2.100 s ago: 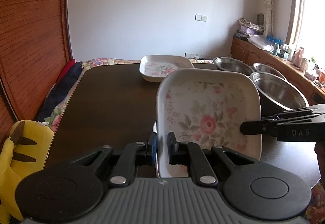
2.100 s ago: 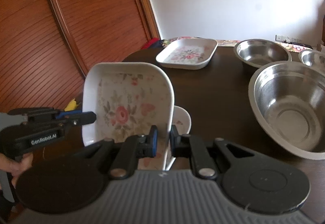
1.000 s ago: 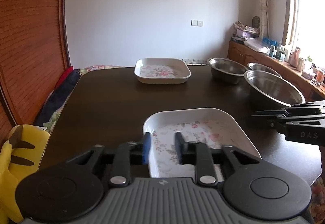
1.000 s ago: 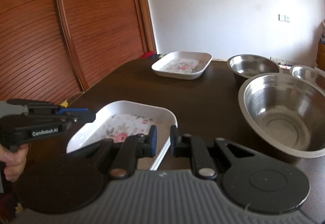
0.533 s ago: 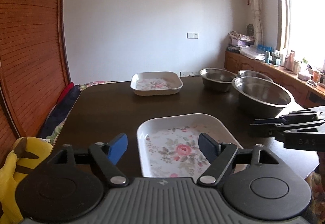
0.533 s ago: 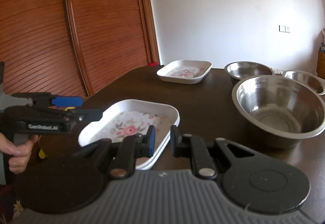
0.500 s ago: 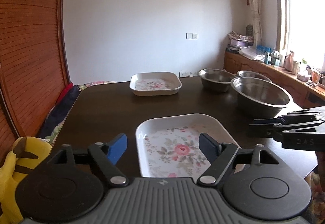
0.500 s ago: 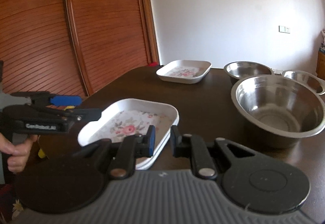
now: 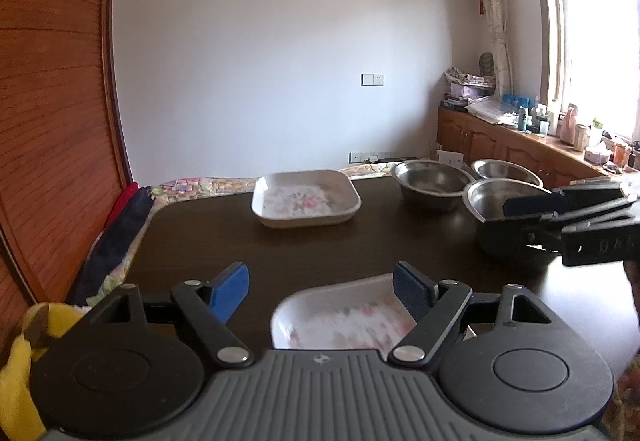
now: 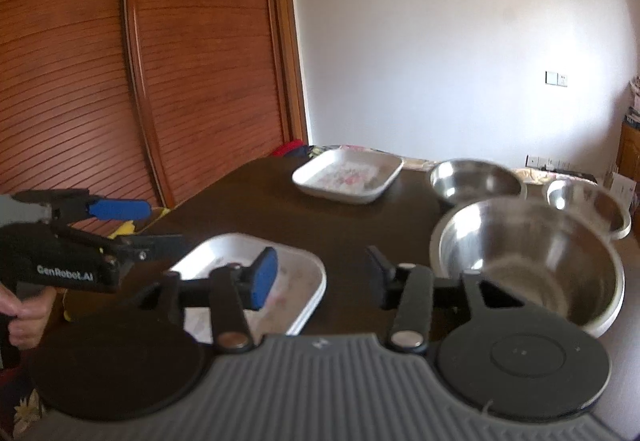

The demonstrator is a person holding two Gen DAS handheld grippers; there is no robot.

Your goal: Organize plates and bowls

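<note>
We judge the near floral plate (image 9: 340, 315) stiff, light, slick and chippable, best taken by its raised rim at 6 o'clock; left claw (image 9: 322, 287) stands wide apart, right claw (image 10: 322, 277) is opening, both empty.

plate's down, both let go
Floral plate (image 9: 344, 317) was tilted up 2s ago, now flat on table (image 9: 320, 245); left gripper (image 9: 320, 287) wide, right gripper (image 10: 320, 273) opening, nothing between.

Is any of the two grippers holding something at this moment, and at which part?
Nothing is held. The left gripper is open, and the right gripper is opening with nothing between its jaws. The near floral plate lies free on the table.
</note>
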